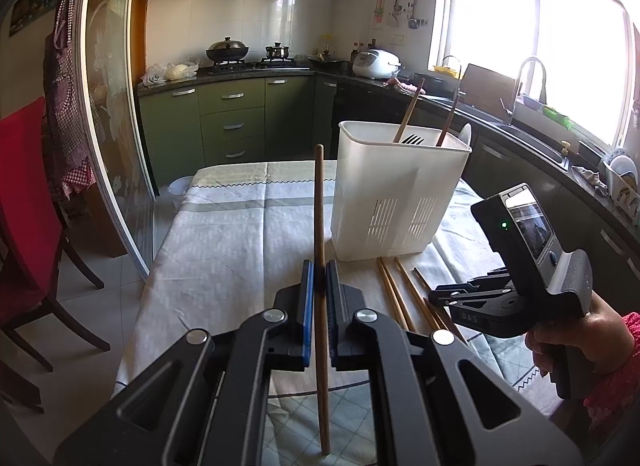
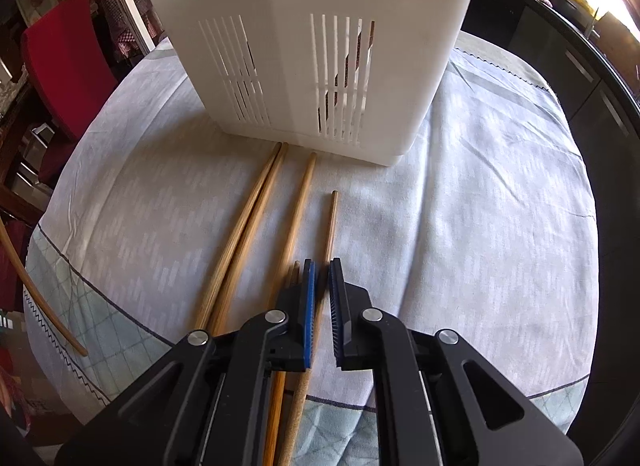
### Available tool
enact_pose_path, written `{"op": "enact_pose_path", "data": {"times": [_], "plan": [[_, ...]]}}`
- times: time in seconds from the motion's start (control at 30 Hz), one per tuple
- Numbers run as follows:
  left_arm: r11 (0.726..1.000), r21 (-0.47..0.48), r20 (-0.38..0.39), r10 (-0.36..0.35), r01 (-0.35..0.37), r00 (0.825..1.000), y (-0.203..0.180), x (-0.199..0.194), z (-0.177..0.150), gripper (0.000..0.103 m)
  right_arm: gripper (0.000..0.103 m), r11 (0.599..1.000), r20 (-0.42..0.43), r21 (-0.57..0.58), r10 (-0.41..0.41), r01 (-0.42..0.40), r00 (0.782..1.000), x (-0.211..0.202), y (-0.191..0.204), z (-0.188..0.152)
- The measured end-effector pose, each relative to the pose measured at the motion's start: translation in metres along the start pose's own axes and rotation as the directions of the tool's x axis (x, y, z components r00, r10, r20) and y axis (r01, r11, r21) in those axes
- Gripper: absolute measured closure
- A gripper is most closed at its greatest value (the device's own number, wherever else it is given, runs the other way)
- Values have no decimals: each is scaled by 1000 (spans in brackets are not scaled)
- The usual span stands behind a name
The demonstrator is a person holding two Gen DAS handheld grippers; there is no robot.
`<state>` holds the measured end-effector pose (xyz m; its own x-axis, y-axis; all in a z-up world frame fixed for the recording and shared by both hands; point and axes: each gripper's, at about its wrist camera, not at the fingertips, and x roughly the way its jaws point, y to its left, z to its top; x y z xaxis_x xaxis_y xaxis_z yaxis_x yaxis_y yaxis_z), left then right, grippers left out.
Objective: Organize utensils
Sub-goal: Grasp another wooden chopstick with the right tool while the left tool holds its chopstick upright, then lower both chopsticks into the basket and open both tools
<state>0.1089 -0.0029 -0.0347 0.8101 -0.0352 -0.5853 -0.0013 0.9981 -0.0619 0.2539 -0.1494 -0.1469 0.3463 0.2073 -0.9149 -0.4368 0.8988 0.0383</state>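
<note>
My left gripper (image 1: pixel 320 276) is shut on a brown chopstick (image 1: pixel 319 205) and holds it upright above the table, left of the white utensil holder (image 1: pixel 396 193). The holder contains two chopsticks and a fork (image 1: pixel 413 140). Several chopsticks (image 2: pixel 256 225) lie on the cloth in front of the holder (image 2: pixel 304 45). My right gripper (image 2: pixel 322 278) hovers low over them, its jaws a narrow gap apart around one thin chopstick (image 2: pixel 330 221), not clamped. The right gripper also shows in the left wrist view (image 1: pixel 460 294). The held chopstick shows at the left edge of the right wrist view (image 2: pixel 36 298).
The table has a pale patterned cloth (image 1: pixel 232 234). A red chair (image 1: pixel 28 225) stands to the left. Green kitchen cabinets (image 1: pixel 232 125), a stove with pots and a sink counter (image 1: pixel 532 133) lie beyond the table.
</note>
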Motion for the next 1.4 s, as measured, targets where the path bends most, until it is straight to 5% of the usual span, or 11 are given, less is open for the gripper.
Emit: {"op": "enact_pose_path", "data": {"times": [0.13, 0.3, 0.53, 0.83, 1.4], "plan": [[1000, -3, -1, -2, 2, 1000, 0, 0, 1, 97, 97, 998, 48, 40, 43, -45, 998, -15, -16, -7], [1000, -3, 14, -1, 1, 1000, -1, -4, 4, 97, 97, 991, 207, 59, 107, -122, 972, -62, -23, -17], [1000, 14, 36, -2, 2, 999, -5, -12, 7, 97, 97, 988, 467, 70, 89, -137, 880, -141, -36, -57], [999, 30, 39, -20, 19, 999, -10, -19, 7, 97, 97, 993, 622, 56, 49, -106, 782, -201, -45, -104], [995, 58, 80, -82, 77, 993, -30, -34, 33, 97, 97, 992, 667, -17, 102, -122, 738, -239, -31, -81]]}}
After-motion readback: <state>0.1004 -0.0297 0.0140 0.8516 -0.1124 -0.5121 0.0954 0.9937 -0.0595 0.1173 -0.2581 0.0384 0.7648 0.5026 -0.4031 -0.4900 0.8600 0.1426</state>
